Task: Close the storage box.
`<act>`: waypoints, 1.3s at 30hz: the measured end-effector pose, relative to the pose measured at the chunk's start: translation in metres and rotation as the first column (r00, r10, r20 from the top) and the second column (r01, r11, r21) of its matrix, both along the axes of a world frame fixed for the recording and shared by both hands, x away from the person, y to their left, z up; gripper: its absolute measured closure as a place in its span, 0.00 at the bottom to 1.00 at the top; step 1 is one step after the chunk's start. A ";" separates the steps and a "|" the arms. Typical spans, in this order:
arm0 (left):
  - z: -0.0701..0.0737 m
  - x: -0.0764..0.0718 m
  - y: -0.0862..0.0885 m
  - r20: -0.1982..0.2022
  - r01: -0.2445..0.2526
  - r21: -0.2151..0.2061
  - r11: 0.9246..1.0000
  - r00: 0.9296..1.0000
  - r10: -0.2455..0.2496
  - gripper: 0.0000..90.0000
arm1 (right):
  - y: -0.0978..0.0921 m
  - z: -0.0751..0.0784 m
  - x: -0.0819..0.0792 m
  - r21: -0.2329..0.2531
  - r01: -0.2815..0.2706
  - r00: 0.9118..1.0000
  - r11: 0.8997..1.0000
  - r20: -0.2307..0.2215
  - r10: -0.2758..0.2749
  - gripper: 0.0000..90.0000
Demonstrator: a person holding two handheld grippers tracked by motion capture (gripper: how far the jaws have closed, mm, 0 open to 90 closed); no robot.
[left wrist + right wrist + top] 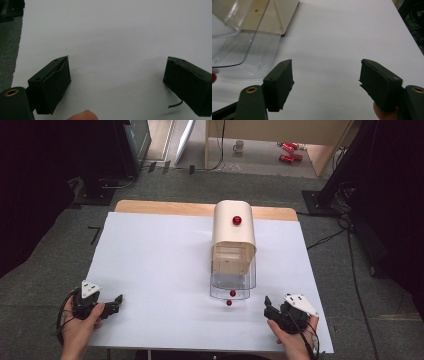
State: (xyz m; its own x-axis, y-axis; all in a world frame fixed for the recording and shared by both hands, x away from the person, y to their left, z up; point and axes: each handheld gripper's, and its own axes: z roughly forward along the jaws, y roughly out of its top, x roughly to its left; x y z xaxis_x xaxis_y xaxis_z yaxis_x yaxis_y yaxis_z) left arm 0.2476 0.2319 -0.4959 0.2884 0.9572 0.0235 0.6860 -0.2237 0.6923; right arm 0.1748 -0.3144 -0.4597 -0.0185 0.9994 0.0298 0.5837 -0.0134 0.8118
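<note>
- While the high view takes in the whole cream bread box (233,232) with its red knob (237,220) at the table's far middle, the right gripper view catches just its clear plastic door (242,47), swung down.
- Left gripper (112,306): jaws wide apart, holding nothing, over bare white tabletop (112,37).
- Right gripper (269,306): jaws likewise spread and empty, near the door's right side.

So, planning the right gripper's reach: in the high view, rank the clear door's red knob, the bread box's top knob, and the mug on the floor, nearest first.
From the right gripper:
1. Door knob, just to its left.
2. Top knob, on the box farther up the table.
3. Mug, on the floor beyond the table.
</note>
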 end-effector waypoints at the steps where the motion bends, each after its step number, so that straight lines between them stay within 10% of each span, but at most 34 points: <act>1: 0.000 0.000 0.000 0.002 0.000 0.000 1.000 1.000 0.000 0.08 | 0.005 0.001 -0.002 -0.002 -0.003 1.000 1.000 -0.001 0.003 0.31; 20: 0.000 0.002 0.000 -0.008 0.005 -0.002 1.000 1.000 -0.005 0.06 | 0.080 0.015 -0.008 0.036 -0.127 0.992 0.991 -0.001 0.128 0.46; 39: 0.000 0.001 0.000 -0.002 0.002 -0.004 1.000 1.000 -0.002 0.06 | 0.108 0.031 -0.012 0.098 -0.156 0.987 0.983 0.044 0.153 0.56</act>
